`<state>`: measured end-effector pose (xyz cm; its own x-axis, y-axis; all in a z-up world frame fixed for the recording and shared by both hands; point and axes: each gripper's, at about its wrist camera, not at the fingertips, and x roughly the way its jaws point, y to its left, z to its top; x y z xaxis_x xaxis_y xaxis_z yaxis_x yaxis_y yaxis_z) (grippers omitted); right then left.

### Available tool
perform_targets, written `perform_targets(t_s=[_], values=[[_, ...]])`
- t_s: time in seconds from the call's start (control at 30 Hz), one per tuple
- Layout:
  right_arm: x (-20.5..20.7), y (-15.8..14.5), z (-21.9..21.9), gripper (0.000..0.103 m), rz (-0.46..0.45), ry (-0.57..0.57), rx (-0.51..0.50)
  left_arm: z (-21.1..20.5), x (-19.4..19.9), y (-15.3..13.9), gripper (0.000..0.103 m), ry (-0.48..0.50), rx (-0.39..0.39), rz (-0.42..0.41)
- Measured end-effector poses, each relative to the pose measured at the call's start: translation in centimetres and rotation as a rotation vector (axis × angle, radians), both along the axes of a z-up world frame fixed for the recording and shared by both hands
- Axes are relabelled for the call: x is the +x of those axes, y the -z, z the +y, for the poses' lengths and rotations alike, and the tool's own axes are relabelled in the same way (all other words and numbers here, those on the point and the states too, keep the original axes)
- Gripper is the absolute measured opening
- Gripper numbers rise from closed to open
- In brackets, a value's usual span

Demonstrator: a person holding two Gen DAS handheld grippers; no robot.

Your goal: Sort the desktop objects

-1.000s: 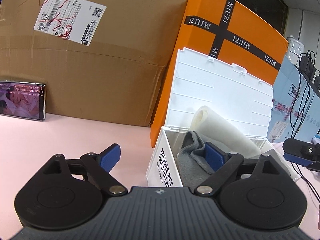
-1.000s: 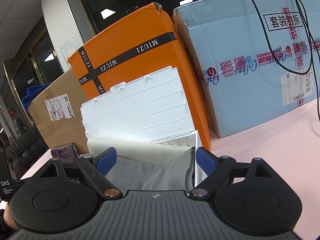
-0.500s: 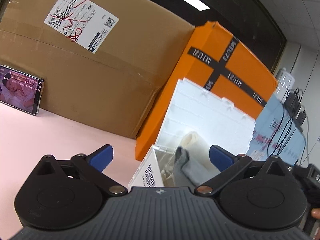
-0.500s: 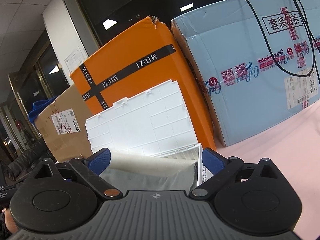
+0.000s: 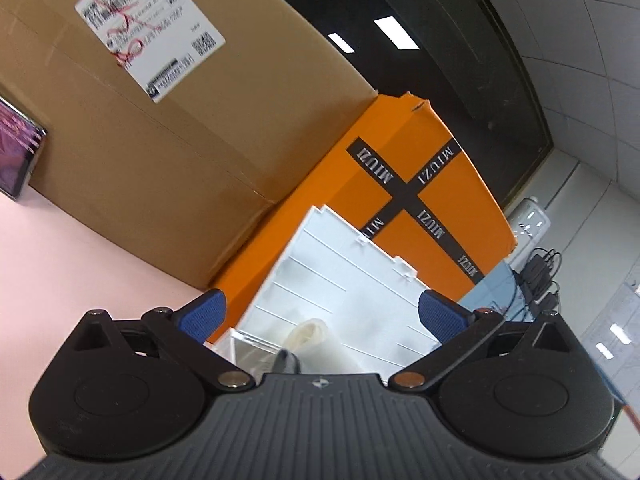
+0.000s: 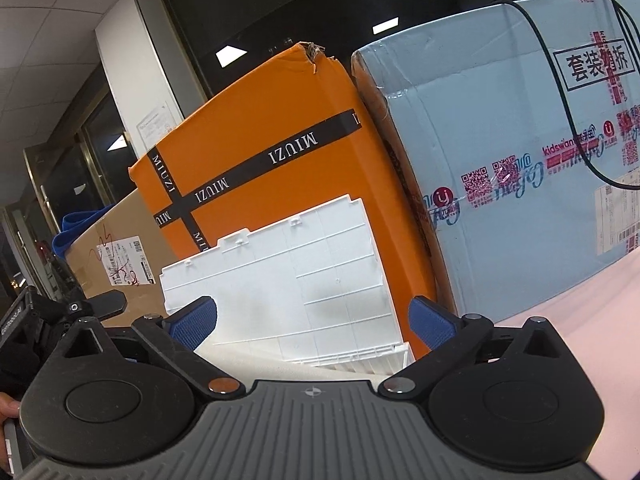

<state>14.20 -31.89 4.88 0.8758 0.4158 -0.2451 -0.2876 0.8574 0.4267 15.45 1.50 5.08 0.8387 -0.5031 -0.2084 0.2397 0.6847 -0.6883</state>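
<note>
Nearest the lenses: left gripper (image 5: 320, 314) released, its blue pads (image 5: 202, 314) spread wide with nothing pressed between them. Right gripper (image 6: 312, 320) is just finishing its opening, jaws apart, nothing gripped.

Just beyond and below both: the white storage box (image 5: 240, 346), lid (image 6: 288, 276) standing open and leaning back on the orange MIUZI carton (image 6: 272, 128). Inside, at the bottom edge of the left view, a pale rolled sheet (image 5: 310, 334) and a sliver of grey cloth (image 5: 286, 358). From the right view only a pale fabric edge (image 6: 264, 362) shows over the rim. So the task's items appear to sit in the box, free of both tools.

Judgement: this is the release-and-clear step. To do it well, keep both jaws wide while backing off, so no pad snags the cloth and drags it out. Lift clear of the box rim before moving sideways; the lid looks lightly propped and a knock could tip it shut.

Further back: brown carton (image 5: 140, 128) with shipping label, a phone (image 5: 16, 152) leaning at its foot, light blue carton (image 6: 520, 160) on the right, pink tabletop (image 5: 60, 264). Whether other items await sorting cannot be told.
</note>
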Motion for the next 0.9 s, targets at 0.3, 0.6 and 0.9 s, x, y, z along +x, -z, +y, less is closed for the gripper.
perform_targets(t_s=[0.3,0.6,0.9], values=[[2.6,-0.2,-1.5,0.103,-0.001,-0.012,0.163,1.4,0.9,1.5,0.103,0.019,-0.120,0.022],[3.0,0.1,-1.7,0.103,-0.013,-0.066,0.195,0.8,1.2,1.6,0.103,0.054,-0.098,0.039],[2.1,0.2,-1.7,0.103,-0.005,-0.067,0.208,-0.2,0.8,1.0,0.103,0.034,0.020,0.032]])
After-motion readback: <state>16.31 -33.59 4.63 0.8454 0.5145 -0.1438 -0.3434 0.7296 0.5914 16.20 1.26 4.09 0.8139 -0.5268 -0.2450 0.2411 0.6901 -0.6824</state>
